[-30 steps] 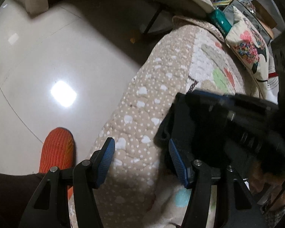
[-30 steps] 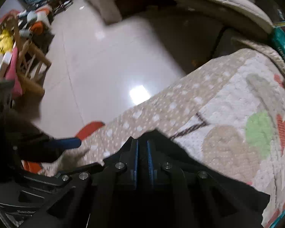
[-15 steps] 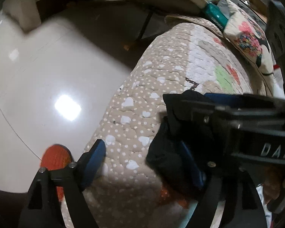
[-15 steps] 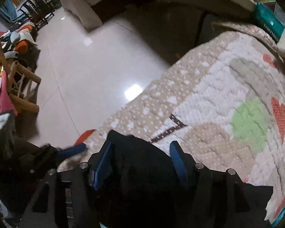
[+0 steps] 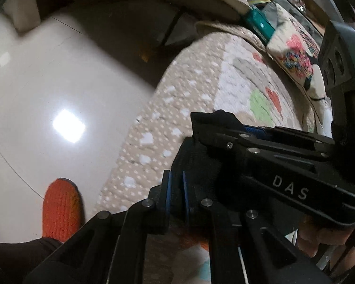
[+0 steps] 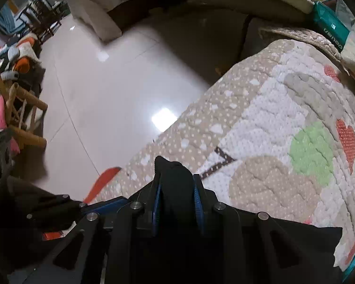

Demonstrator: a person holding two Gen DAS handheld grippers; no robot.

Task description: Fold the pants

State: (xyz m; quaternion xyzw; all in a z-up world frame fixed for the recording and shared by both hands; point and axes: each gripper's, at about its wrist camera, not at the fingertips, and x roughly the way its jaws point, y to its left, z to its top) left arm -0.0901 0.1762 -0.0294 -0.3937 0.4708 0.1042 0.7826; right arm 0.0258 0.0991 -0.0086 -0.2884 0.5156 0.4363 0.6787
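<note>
The black pants [image 5: 196,163] lie bunched at the near edge of a quilted beige bed cover [image 5: 201,87]. My left gripper [image 5: 176,190] is shut on a fold of the black pants. In the right wrist view the pants [image 6: 174,177] stick up between the blue pads of my right gripper [image 6: 175,189], which is shut on a thick bunch of them. The right gripper's black body [image 5: 284,165] lies across the left wrist view, close beside the left gripper. More black fabric [image 6: 295,243] spreads below.
The bed cover [image 6: 272,123] has green and red patches. Shiny tiled floor [image 5: 47,82] lies to the left, with an orange slipper [image 5: 60,209]. A floral pillow [image 5: 295,54] and a teal packet [image 6: 329,26] sit at the far bed end. Wooden chairs and clutter [image 6: 14,99] stand far left.
My left gripper went from wide open to shut on the pants edge. My right gripper opened half a second ago and is now shut on a thick bunch of fabric.
</note>
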